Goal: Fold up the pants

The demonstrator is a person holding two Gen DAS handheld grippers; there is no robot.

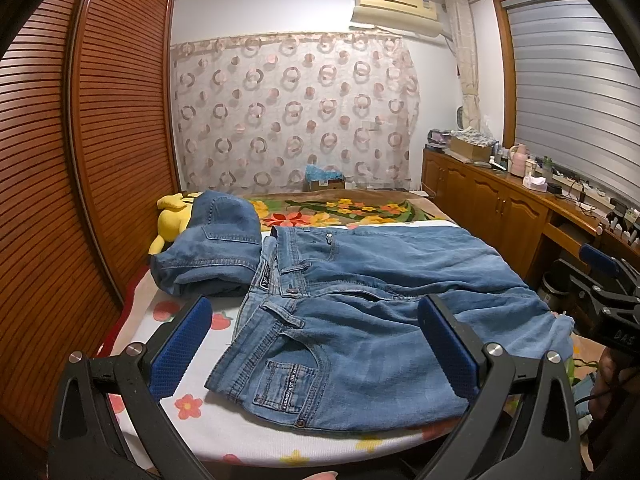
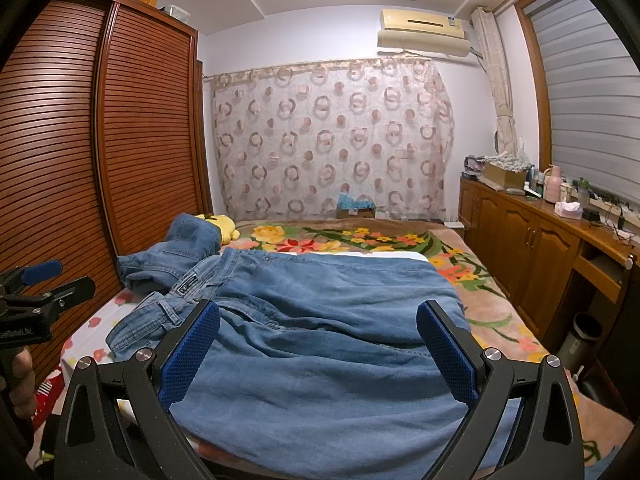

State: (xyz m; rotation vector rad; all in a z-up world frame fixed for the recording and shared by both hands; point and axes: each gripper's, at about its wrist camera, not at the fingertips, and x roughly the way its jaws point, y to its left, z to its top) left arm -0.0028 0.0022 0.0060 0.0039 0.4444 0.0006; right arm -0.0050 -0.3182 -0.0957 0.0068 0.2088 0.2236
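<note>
A louvered wooden wardrobe (image 1: 60, 160) fills the left side of the room, and a low wooden cabinet (image 1: 500, 204) cluttered with boxes and bottles runs along the right wall under a grey blind (image 1: 572, 88). A sheer curtain with ring patterns (image 1: 296, 112) hangs across the far wall below an air conditioner (image 1: 396, 4). The bed (image 1: 224, 420) takes up the middle, covered near the front by a white sheet with small flowers and farther back by a large floral blanket (image 1: 340, 208).

The pants (image 1: 360, 320), light blue jeans, lie spread flat across the front of the bed, waistband toward the left and legs running to the right, where the hem reaches the bed's edge. A second, already folded pair of jeans (image 1: 212, 256) sits just beside the waistband on the left, touching it, with a yellow plush toy (image 1: 172, 216) behind. A cardboard box (image 1: 324, 178) stands at the bed's far end.

The left gripper (image 1: 316, 344) hovers over the waist and pocket area, its blue-padded fingers spread wide and holding nothing. The right gripper (image 2: 320, 352) sits over the leg portion, likewise spread wide and empty. Each gripper appears at the edge of the other's view.
</note>
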